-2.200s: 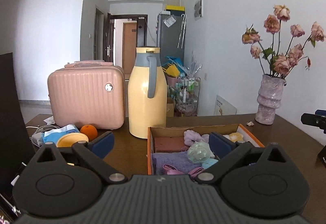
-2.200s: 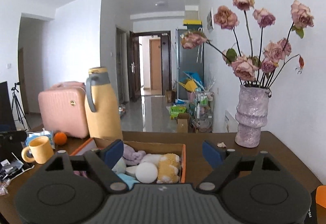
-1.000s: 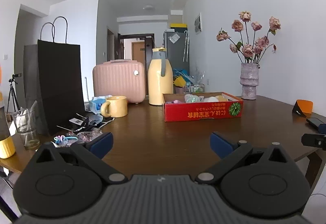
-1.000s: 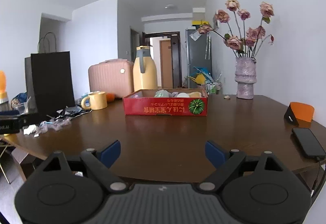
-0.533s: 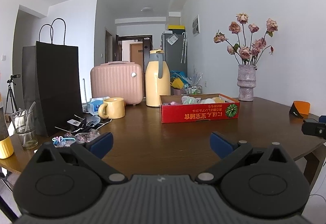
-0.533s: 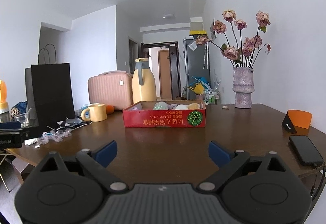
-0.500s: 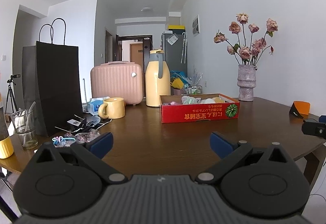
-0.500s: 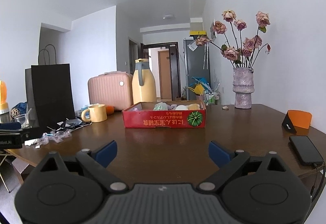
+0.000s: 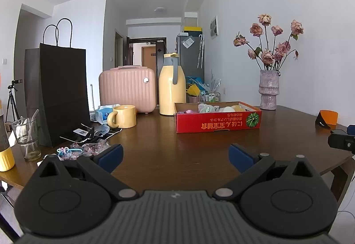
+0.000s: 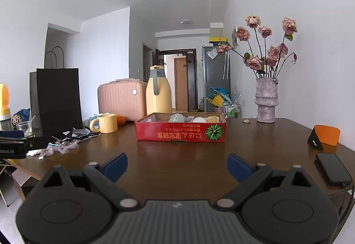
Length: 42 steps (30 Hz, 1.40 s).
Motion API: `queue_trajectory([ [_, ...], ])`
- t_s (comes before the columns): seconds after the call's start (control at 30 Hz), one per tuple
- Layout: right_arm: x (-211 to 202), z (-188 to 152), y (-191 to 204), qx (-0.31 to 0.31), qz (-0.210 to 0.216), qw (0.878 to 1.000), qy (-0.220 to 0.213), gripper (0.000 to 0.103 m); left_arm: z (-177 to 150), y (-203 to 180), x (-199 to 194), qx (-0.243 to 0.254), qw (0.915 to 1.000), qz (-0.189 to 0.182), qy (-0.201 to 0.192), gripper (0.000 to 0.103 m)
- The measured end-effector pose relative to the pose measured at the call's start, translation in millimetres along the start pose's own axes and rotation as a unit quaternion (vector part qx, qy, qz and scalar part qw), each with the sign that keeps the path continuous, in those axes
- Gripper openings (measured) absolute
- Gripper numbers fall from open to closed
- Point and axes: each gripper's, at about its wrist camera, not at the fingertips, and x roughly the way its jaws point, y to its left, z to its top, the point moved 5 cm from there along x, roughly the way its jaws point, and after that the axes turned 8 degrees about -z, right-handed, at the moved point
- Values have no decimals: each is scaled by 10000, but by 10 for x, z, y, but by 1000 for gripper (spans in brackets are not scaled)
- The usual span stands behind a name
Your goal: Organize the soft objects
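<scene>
A red cardboard box (image 9: 218, 122) stands on the dark wooden table (image 9: 177, 155). It holds several soft objects (image 9: 221, 108) in pale green, white, yellow and pink. It also shows in the right wrist view (image 10: 180, 132) with the soft objects (image 10: 193, 119) inside. My left gripper (image 9: 175, 155) is open and empty, well back from the box near the table's front edge. My right gripper (image 10: 177, 165) is open and empty, also back from the box.
A yellow flask (image 9: 172, 86), pink case (image 9: 127, 87), yellow mug (image 9: 123, 116), black paper bag (image 9: 60, 93) and a glass (image 9: 27, 137) stand at left. A vase of roses (image 9: 269, 88) stands at right. A phone (image 10: 332, 168) and orange object (image 10: 326, 136) lie by the right edge.
Both grippers have pulled far back from over the box to the table's front edge. Over the last half second they have hardly moved. Both stay open and empty.
</scene>
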Motion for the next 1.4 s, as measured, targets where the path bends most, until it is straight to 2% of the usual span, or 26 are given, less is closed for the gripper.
queue_trajectory([
  [1.2,2,-27,-26,65,-73,9999,40,98,-32,-7,37,-5,10000,-33,71,103],
  [1.4,48,-72,-26,87,-113,9997,178,98,-58,27,65,-53,9999,-43,127,103],
])
